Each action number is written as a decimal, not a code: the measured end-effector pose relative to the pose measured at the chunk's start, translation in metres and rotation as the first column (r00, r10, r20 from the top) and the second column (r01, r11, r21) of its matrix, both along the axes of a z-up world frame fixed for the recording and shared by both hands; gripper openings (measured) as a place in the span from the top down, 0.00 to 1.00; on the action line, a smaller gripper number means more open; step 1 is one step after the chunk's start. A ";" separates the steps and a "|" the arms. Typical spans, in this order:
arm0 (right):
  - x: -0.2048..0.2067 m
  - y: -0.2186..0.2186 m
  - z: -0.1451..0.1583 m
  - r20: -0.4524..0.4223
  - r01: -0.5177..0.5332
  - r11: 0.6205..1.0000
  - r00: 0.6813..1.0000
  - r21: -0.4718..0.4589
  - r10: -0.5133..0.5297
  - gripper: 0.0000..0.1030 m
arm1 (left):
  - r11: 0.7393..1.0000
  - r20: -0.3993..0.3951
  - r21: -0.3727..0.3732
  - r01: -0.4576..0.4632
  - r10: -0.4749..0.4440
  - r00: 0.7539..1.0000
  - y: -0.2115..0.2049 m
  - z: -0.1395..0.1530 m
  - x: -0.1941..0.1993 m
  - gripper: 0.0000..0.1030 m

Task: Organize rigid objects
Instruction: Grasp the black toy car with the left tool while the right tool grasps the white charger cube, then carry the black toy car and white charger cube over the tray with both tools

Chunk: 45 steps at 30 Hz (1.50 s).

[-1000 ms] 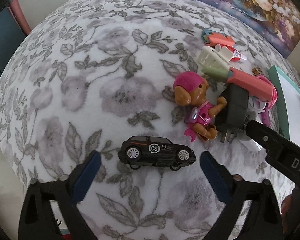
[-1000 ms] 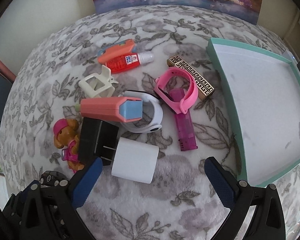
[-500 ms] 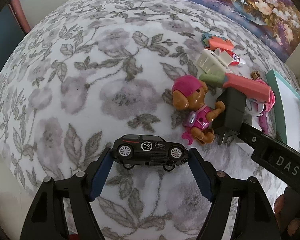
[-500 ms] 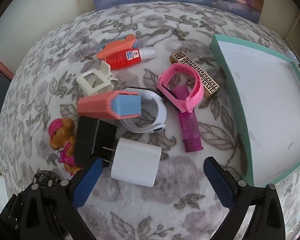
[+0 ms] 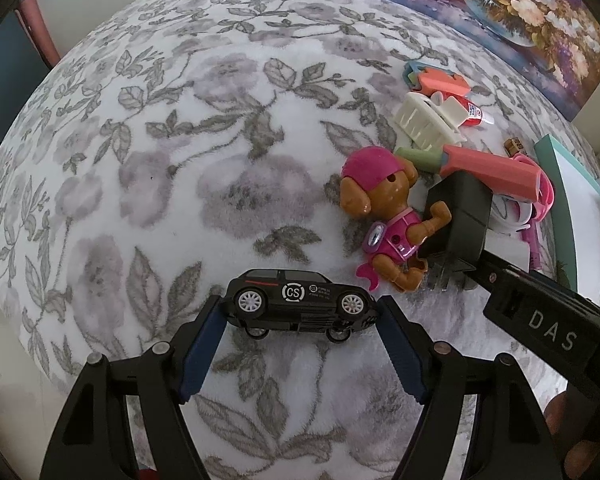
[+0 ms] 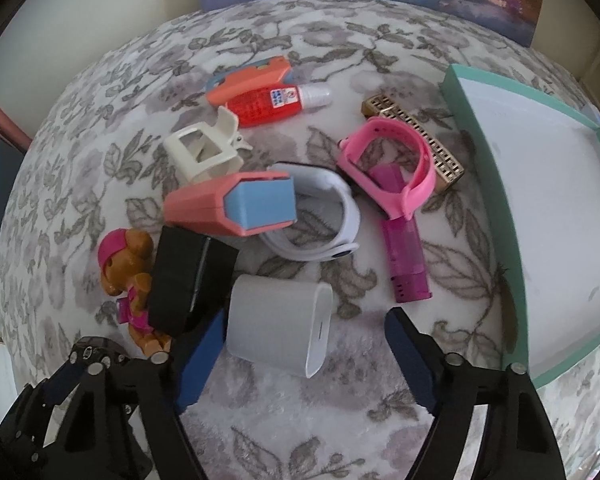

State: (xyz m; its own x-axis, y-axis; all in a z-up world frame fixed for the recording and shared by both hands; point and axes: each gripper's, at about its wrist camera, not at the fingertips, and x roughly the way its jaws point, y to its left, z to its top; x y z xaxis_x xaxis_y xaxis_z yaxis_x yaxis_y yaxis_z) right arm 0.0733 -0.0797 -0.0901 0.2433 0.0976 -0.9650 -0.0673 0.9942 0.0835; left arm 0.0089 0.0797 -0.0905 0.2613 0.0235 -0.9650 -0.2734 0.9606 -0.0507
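My left gripper (image 5: 300, 316) is shut on a black toy car (image 5: 298, 304), its blue pads against the car's front and rear, on the floral cloth. My right gripper (image 6: 306, 328) is open around a white charger block (image 6: 278, 330); the left pad touches its side, the right pad stands apart. Beside it lie a black adapter (image 6: 188, 282) and a toy dog in a pink cap (image 6: 126, 272), which also shows in the left wrist view (image 5: 384, 216). The right gripper's body (image 5: 548, 320) shows at the right of the left wrist view.
A teal tray with a white floor (image 6: 480, 152) stands at the right. In the pile are a pink-and-blue case (image 6: 236, 204), white band (image 6: 324, 216), pink band (image 6: 392, 164), purple lighter (image 6: 404, 256), gold bar (image 6: 416, 136), cream hair clip (image 6: 204, 152), red bottle (image 6: 268, 104).
My left gripper moved forward and closed its pads onto the black car. My right gripper moved forward around the white charger block and narrowed.
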 end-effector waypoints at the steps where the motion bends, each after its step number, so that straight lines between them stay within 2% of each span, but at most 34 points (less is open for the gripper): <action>1: 0.000 0.001 -0.001 -0.004 -0.004 1.000 1.000 0.010 0.004 0.27 | 1.000 0.000 0.001 0.000 0.000 1.000 0.000 0.000 0.000 0.25; 6: -0.007 0.009 0.000 -0.009 -0.030 0.998 1.000 0.058 0.030 0.49 | 1.000 -0.002 0.009 0.004 -0.004 1.000 -0.001 -0.001 0.001 0.25; 7: -0.008 0.011 0.000 -0.010 -0.034 0.998 0.999 0.055 0.035 0.50 | 1.000 -0.003 0.010 0.004 -0.004 1.000 0.000 -0.001 0.001 0.25; 23: -0.010 0.000 0.000 -0.063 -0.003 0.990 0.998 0.140 0.012 0.50 | 0.998 0.000 0.057 0.000 0.000 1.000 -0.006 0.009 -0.003 0.25; 27: -0.014 -0.012 0.014 -0.060 0.008 0.984 0.998 0.178 0.003 0.50 | 0.998 0.022 0.062 -0.015 0.013 1.000 -0.005 0.021 -0.004 0.25; 35: -0.010 -0.034 0.054 0.027 0.043 0.972 0.998 0.232 -0.050 0.50 | 0.998 0.085 0.055 -0.021 0.016 0.996 -0.013 0.059 -0.004 0.25; 40: -0.006 -0.061 0.079 0.098 0.100 0.968 0.987 0.232 -0.126 0.50 | 0.997 0.129 0.074 0.033 -0.043 0.991 -0.034 0.089 0.012 0.25; 45: 0.001 -0.101 0.089 0.137 0.199 0.959 0.964 0.201 -0.228 0.50 | 0.991 0.147 0.087 0.103 -0.115 0.982 -0.062 0.112 0.038 0.25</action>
State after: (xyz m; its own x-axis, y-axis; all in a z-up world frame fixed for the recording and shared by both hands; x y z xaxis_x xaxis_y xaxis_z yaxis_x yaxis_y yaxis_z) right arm 0.0746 -0.1809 -0.0015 0.4248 0.1985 -0.8833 0.1179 0.9552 0.2714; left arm 0.0473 0.0175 0.0216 0.4095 0.0615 -0.9102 -0.1620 0.9868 -0.0062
